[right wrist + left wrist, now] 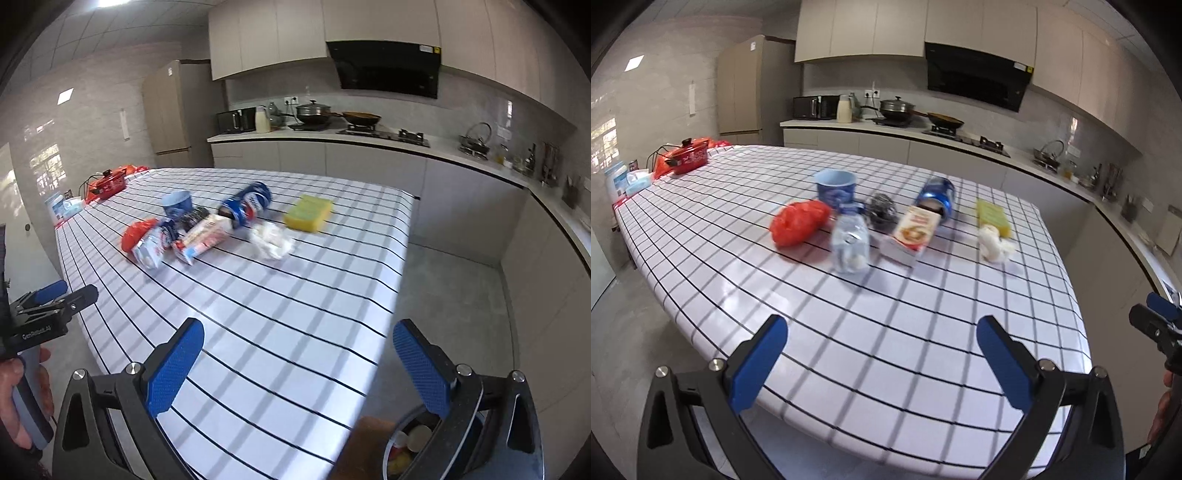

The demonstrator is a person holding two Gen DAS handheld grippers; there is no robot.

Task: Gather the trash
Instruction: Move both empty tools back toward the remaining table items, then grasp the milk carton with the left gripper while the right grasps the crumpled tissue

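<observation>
STEP: you hold the left gripper and right gripper spread wide and empty, well short of the trash | ADVICE: probably start with the crumpled tissue, the nearest loose piece, then the bottle, carton and can | SURFACE: checked tablecloth, mid-table cluster | ROOM: kitchen; bin beside the table corner.

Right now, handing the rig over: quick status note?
Left gripper: open, empty, over the table's near edge.
Right gripper: open, empty, near the table corner.
On the white checked table: red plastic bag, crushed clear bottle, blue cup, black crumpled wrapper, food carton, blue can, white tissue wad, yellow sponge.
Bin, partly hidden, holds some trash.
Left: all table items.
</observation>
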